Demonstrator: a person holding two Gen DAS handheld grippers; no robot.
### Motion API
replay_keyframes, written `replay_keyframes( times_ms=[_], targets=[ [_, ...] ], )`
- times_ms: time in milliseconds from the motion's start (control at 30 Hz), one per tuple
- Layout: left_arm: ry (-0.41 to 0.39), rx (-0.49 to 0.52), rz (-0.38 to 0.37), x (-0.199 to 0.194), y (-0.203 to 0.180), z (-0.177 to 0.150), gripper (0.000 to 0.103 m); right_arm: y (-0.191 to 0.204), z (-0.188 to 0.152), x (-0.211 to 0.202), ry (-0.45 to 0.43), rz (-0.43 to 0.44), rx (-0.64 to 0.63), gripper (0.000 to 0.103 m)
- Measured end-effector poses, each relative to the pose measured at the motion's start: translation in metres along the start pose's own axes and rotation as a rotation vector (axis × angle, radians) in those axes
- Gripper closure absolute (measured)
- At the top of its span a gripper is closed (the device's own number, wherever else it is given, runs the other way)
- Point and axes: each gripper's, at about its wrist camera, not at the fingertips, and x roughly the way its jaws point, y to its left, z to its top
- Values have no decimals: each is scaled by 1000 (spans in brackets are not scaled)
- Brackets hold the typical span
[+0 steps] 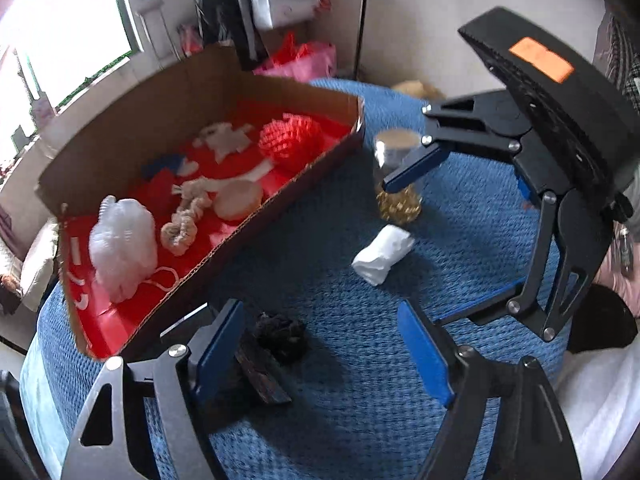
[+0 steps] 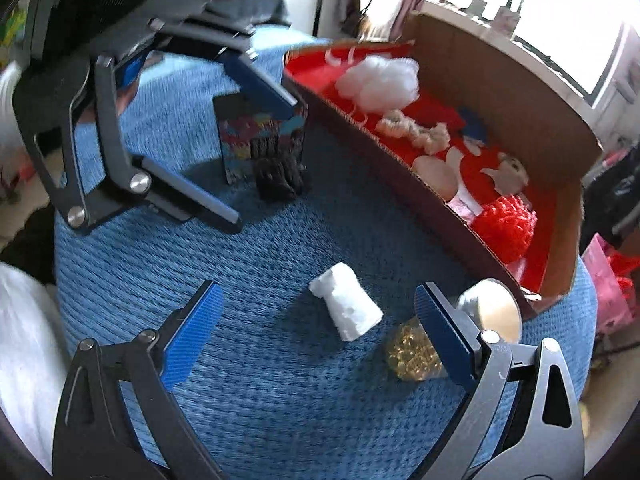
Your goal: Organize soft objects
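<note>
A white soft roll [image 1: 382, 254] [image 2: 346, 306] lies on the blue knitted cover [image 1: 340, 400] [image 2: 260, 380]. My right gripper [image 2: 320, 320] [image 1: 412, 254] hangs over it, open, the roll below the gap between its blue pads. A black fuzzy clump [image 1: 282, 336] [image 2: 280, 180] sits against a small colourful box [image 2: 256, 140] [image 1: 262, 378]. My left gripper [image 1: 324, 352] [image 2: 264, 162] stands open above the clump, not pressing on it. The red-lined cardboard box [image 1: 160, 112] [image 2: 500, 92] holds a white mesh puff [image 1: 122, 244] [image 2: 380, 80], a rope knot [image 1: 188, 216] [image 2: 416, 130], a beige sponge [image 1: 238, 200] and a red mesh puff [image 1: 290, 142] [image 2: 506, 228].
A clear jar of golden bits [image 1: 398, 184] [image 2: 416, 356] stands beside the roll, near the box's corner and my right gripper's fingers. Pink and red bags [image 1: 304, 60] [image 2: 608, 292] lie beyond the cover's rounded edge. A window is behind the box.
</note>
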Motion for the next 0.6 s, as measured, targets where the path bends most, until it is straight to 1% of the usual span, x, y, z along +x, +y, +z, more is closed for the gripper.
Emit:
replay_keyframes(
  times_ms=[133, 200, 267, 300, 400, 467, 500, 533, 600],
  targets=[
    [67, 47, -11, 16, 4, 8, 26, 0, 3, 10, 57, -4, -59, 8],
    [96, 67, -23, 22, 4, 9, 31, 1, 4, 13, 75, 1, -81, 9],
    [132, 85, -43, 31, 4, 11, 33, 2, 6, 16, 93, -2, -98, 15],
    [147, 95, -47, 34, 4, 12, 34, 3, 7, 18, 101, -3, -109, 15],
    [171, 137, -37, 41, 0, 14, 35, 8, 10, 23, 128, -10, -145, 20],
    [181, 150, -35, 42, -1, 15, 35, 11, 12, 29, 144, -34, -161, 25],
    [184, 148, -43, 42, -1, 16, 37, 13, 12, 32, 156, -53, -168, 27],
    [195, 139, -60, 43, 0, 17, 43, 14, 12, 34, 163, -73, -173, 31],
    [216, 120, -76, 45, 4, 17, 51, 17, 13, 38, 177, -116, -186, 34]
  ],
)
